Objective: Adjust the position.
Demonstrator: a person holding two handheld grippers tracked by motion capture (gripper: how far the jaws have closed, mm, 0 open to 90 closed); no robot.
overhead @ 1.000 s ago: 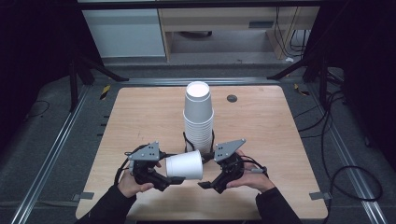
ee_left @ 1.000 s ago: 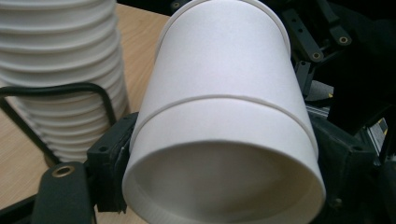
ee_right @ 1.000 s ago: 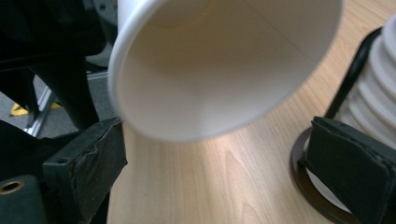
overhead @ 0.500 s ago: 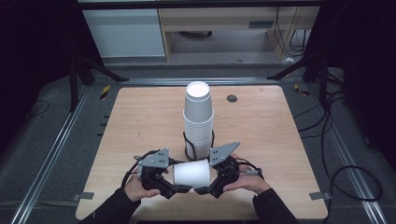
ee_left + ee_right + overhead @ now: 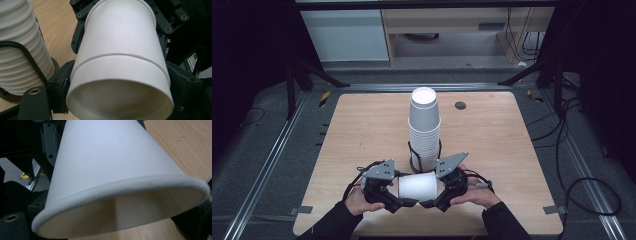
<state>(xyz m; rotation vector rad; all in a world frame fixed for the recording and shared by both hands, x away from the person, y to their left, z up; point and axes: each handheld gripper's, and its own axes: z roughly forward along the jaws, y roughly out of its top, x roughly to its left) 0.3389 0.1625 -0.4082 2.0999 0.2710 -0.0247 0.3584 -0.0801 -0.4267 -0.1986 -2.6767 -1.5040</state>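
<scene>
White cups: two paper cups nested, lying sideways btwn both grippers; outer cup [image 5: 120, 50] w/ inner rim line showing partway down it, mouth twd left gripper's camera.
Cup, other cam: in right gripper view a cup mouth [image 5: 120, 195] faces that camera too, rim wide and curled.
Cups from above: short white barrel [image 5: 417, 186] held level just over the wood, at the near edge.
Left gripper: [image 5: 404, 202] jaws partway apart, black pads pressed on the cup wall either side near the rim; pinching it.
Right gripper: [image 5: 424, 203] at the cups' other end, jaw tips reaching under; can't tell if pinching or just beside, cup hides the pads.
Hands: left hand [image 5: 357, 200], right hand [image 5: 477, 195], dark sleeves, each wrapped round its gripper body.
Cables: black leads trail off both grippers.
Stack: tall pile of white cups [image 5: 424, 130], just beyond the grippers, upright, in a black wire holder [image 5: 413, 152] at its base.
Table: light wood top [image 5: 362, 125].
Grommet: small dark disc [image 5: 460, 105], far side, right of stack.
</scene>
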